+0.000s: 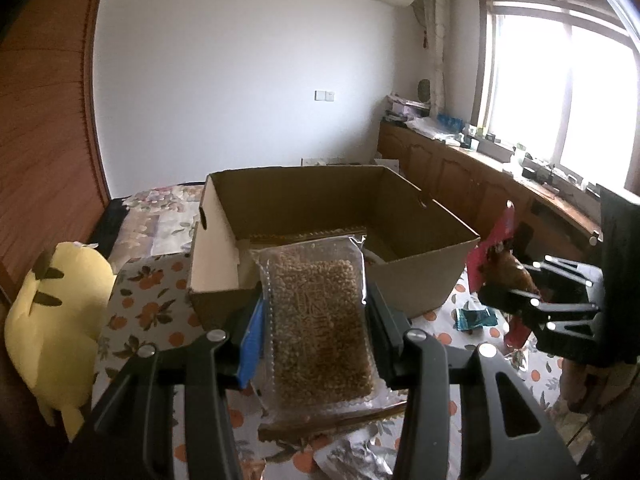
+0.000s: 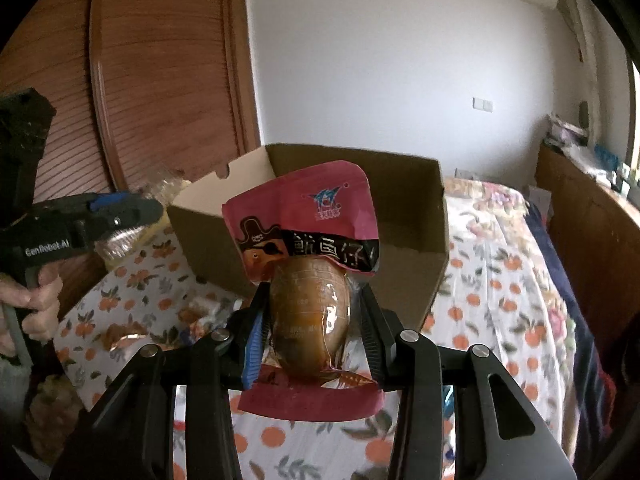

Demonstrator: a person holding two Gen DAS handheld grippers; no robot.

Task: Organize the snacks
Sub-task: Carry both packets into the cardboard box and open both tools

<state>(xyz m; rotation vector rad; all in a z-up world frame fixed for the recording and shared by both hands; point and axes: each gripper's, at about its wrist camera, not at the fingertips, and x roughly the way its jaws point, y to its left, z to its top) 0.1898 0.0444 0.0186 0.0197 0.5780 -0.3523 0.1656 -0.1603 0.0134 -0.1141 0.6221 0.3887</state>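
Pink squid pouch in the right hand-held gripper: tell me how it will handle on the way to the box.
The pink squid pouch probably flops: its top sags sideways above the right hand-held gripper. The glossy clear window looks slippery, so it may slide. The bulging middle seems firm enough to keep the grip.

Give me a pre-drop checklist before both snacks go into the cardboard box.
1. Left gripper shut on the clear grain pack: ok.
2. Right gripper shut on the pink pouch: ok.
3. Box open at the top, nothing covering it: ok.
4. Room inside the box: ok, much of the floor shows bare from the left wrist view.
5. Both packs over the box opening: not ok, each sits short of the near wall.
6. Grippers apart from each other: ok, a gap shows between them in both views.
7. Teal wrapper on the cloth beside the box, left to collect: not ok.
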